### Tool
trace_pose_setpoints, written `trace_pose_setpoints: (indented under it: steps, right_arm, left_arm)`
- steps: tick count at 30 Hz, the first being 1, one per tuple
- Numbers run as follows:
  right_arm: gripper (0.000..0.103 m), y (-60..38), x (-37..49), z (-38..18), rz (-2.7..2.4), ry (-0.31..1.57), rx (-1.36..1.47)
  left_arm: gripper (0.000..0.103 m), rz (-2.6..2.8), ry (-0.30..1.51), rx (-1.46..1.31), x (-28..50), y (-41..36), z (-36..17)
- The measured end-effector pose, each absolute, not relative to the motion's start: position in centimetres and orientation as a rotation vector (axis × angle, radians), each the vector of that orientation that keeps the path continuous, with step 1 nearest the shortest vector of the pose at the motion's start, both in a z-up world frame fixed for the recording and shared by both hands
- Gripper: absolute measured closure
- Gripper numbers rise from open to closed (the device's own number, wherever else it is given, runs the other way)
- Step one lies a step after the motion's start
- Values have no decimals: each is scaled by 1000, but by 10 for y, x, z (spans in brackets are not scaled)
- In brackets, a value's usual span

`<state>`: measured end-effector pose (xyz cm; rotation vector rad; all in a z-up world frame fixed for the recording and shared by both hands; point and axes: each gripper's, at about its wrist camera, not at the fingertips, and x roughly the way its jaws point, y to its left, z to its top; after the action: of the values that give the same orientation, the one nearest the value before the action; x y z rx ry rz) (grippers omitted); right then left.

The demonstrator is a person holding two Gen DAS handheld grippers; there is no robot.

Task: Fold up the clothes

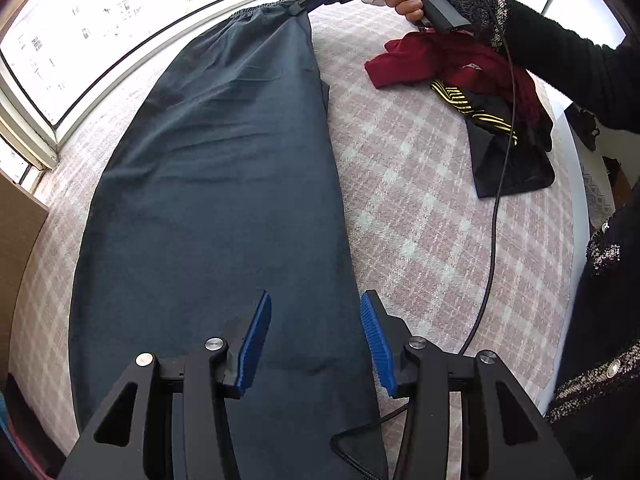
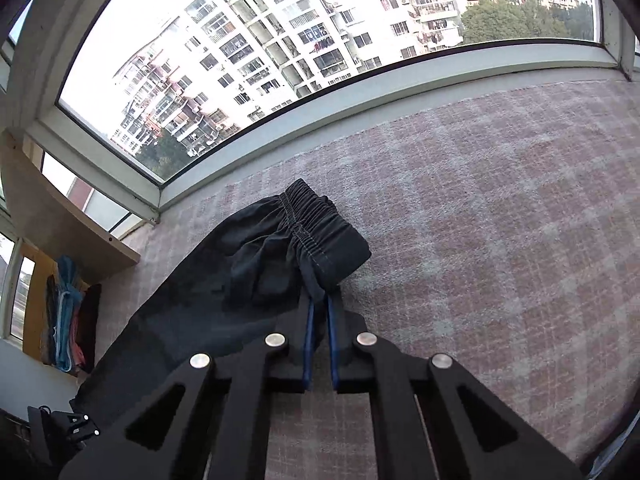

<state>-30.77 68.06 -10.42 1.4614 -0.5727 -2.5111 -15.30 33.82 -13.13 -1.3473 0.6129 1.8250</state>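
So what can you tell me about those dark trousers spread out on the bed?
The dark trousers look like thin, slightly creased blue-grey woven cloth. They lie stretched lengthwise on the pink checked bedspread, near the window. The gathered elastic waistband is bunched and lifted at one corner, pinched by the right gripper. The left gripper hangs open above the other end.

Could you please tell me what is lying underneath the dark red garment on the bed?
A black garment with yellow stripes pokes out from under the dark red garment. How far it reaches underneath is covered.
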Motion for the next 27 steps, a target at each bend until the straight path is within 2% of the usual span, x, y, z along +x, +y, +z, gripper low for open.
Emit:
trace_pose_setpoints:
  steps: [5, 8, 11, 17, 21, 27]
  right_arm:
    - [97, 680, -308, -101, -2542, -523, 1445]
    - [97, 681, -293, -72, -2566, -517, 1361]
    - [97, 659, -284, -43, -2579, -431, 1285]
    - [97, 608, -272, 0, -2564, -296, 1181]
    - [97, 557, -255, 28, -2522, -179, 1112]
    - [99, 421, -192, 63, -2362, 56, 976]
  left_arm:
    - [58, 1863, 592, -1367, -157, 328, -129]
    - [58, 1924, 513, -1385, -156, 308, -118]
    - [58, 2003, 457, -1396, -146, 281, -103]
    - [57, 2206, 365, -1448, -92, 211, -69]
    - [55, 2356, 294, -1509, -42, 156, -56]
    - [54, 2591, 138, -1542, 38, 70, -45]
